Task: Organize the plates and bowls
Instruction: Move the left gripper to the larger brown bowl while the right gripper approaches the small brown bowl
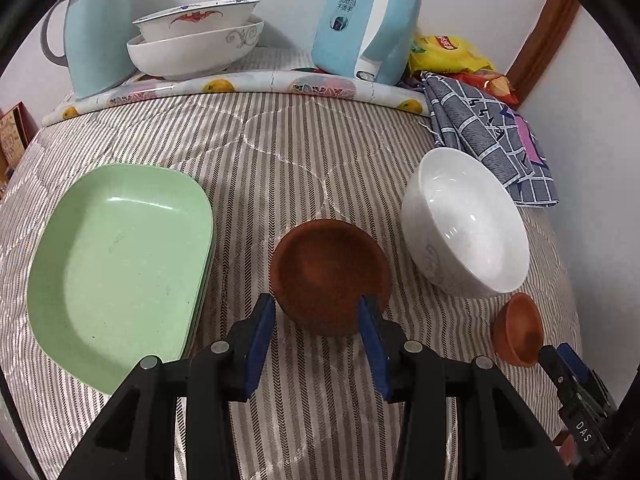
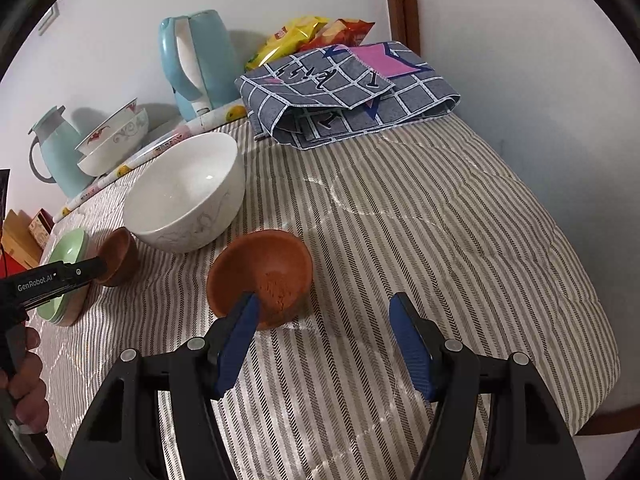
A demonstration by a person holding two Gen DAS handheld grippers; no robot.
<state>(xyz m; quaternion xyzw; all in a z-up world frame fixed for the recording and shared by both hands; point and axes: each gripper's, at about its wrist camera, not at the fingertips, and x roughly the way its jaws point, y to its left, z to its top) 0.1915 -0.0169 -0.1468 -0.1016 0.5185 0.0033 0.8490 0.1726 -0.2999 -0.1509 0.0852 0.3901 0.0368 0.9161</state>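
Left gripper [image 1: 318, 312], jaws part-open, straddles the near rim of a brown clay bowl [image 1: 330, 276] on the striped quilt [image 1: 280, 152], gripping nothing. Right gripper [image 2: 322, 326] gapes beside a second clay bowl [image 2: 260, 276]. Risk: a misaligned finger nudges either bowl into the white ceramic bowl [image 1: 464, 220].
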